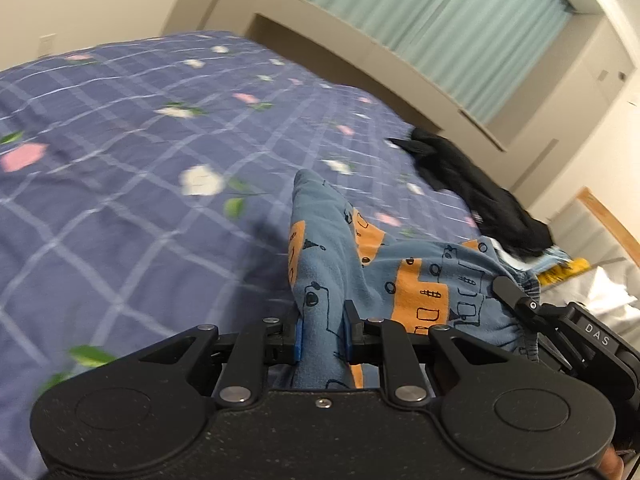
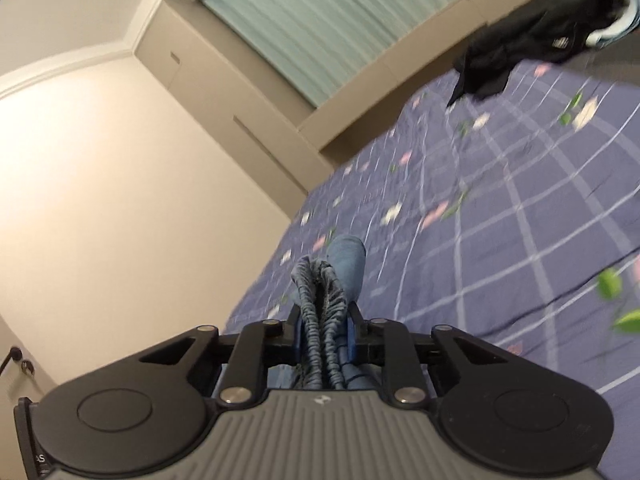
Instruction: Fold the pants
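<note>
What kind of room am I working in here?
Most likely a bedroom: a bed under a purple checked floral bedspread, a curtained window beside it, and loose clothing on the bed, including a black garment.

Setting: a bedroom in a home. A wide bed takes up most of the room, covered by a blue-purple quilted bedspread [image 1: 132,208] with a white grid and pink and white flowers; a crumpled black garment [image 1: 472,188] lies at its far edge, and a pale wooden bed frame rail [image 1: 608,220] shows at one end. Behind it, pleated pale-green curtains [image 1: 436,28] hang in a cream recessed window surround [image 1: 384,68], the cream plaster walls [image 2: 92,184] are bare, and a dark door handle [image 2: 14,356] sits low in one corner.
</note>
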The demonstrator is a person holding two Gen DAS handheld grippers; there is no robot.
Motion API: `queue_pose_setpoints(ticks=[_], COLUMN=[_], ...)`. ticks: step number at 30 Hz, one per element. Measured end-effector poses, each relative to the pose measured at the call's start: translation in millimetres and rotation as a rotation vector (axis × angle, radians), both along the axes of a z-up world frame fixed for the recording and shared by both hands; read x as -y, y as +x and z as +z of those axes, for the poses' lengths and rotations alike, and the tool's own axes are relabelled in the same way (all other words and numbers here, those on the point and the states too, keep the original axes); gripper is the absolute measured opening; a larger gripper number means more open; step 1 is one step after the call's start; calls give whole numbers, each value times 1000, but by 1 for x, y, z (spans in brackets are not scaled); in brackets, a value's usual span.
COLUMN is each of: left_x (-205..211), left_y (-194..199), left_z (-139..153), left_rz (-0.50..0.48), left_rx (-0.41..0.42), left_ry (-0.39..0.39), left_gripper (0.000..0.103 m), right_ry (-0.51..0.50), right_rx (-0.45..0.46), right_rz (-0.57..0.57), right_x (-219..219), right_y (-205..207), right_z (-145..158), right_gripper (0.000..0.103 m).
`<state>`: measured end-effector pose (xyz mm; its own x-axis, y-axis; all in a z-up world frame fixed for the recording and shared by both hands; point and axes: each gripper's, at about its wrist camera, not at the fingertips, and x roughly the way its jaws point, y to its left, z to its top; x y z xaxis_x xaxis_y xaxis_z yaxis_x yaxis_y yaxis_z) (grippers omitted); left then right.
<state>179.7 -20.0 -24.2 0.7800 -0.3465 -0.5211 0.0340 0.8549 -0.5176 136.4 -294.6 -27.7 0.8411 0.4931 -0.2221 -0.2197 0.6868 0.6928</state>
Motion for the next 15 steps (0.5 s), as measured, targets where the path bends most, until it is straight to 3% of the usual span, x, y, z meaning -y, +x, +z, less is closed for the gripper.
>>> queue_pose_setpoints(ticks=[6,10,15], left_x=[62,99,117], left_y=[9,6,0], left_z=[0,-13,-23], left_rz=[-135,-198,-209], left_rx=[15,-14,-17], left_ry=[-10,0,49], left_gripper=[19,19,19], right_ry=[-53,-68,-65], right_rx=[18,-37,-112], right_rz=[-144,-221,-274], right_x=[53,87,113], right_y=[-35,-52,-63], right_z=[11,2,-17], right_gripper=[22,22,23])
